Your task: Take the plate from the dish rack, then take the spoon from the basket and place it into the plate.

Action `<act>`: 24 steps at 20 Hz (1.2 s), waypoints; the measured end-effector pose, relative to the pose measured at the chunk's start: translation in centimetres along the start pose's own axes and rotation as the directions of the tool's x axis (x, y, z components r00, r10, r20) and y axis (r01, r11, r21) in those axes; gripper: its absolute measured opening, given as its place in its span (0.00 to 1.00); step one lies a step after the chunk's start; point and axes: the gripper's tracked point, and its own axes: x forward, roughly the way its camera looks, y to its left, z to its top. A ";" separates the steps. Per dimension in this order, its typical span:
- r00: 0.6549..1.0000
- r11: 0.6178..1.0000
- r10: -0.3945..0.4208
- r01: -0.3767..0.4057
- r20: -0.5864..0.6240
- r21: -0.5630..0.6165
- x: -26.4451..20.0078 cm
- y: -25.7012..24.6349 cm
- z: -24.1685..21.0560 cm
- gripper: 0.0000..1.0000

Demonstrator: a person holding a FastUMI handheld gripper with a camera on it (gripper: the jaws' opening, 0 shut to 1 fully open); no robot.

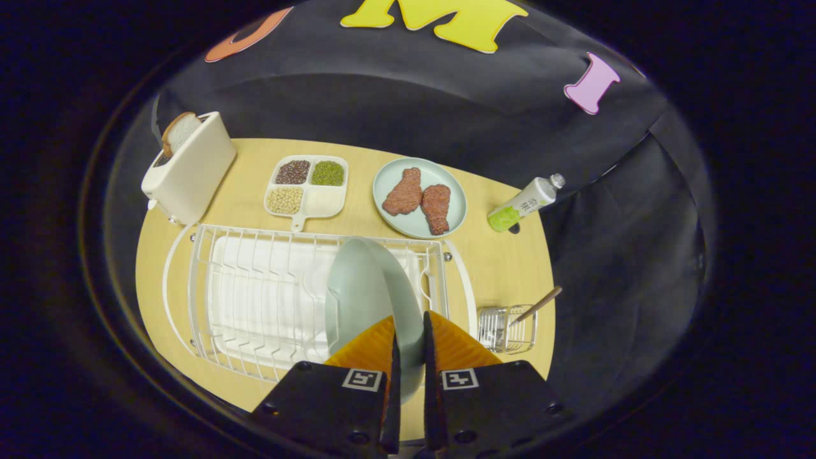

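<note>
- Step in hand: the tool (pixel 408 347) pinches the rim of the pale green plate (pixel 366 290), which stands on edge at the right end of the dish rack (pixel 255 299).
- Next move, as judged: lift the plate clear of the wires and set it on the tabletop (pixel 503 261).
- The spoon (pixel 537 305) leans in the basket (pixel 507 328), right of the rack; its bowl is hidden.
- Plate's near edge is covered by the fingers.

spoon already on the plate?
No, the spoon stands in the wire basket beside the dish rack, while the tongs pinch the plate.
</note>
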 end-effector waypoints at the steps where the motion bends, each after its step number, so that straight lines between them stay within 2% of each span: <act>1: 0.999 0.999 -0.037 0.037 0.013 -0.001 -0.3 -0.3 0.1 0.20; 4: 0.990 0.992 -0.129 0.128 0.061 0.011 -1.9 -1.4 0.6 0.17; 8: 0.979 0.987 -0.162 0.163 0.127 0.006 -4.3 -2.0 0.5 0.17; 10: 0.975 0.988 -0.155 0.155 0.160 0.008 -5.8 -2.6 0.0 0.17; 14: 0.979 0.999 -0.032 0.023 0.201 0.043 -8.3 -3.8 -3.4 0.17; 17: 0.966 0.994 0.076 -0.095 0.247 0.063 -9.5 -4.6 -7.1 0.17; 21: 0.935 0.966 0.225 -0.250 0.273 0.061 -9.2 -4.0 -13.3 0.17; 24: 0.907 0.932 0.318 -0.353 0.275 0.086 -7.4 -3.0 -17.7 0.16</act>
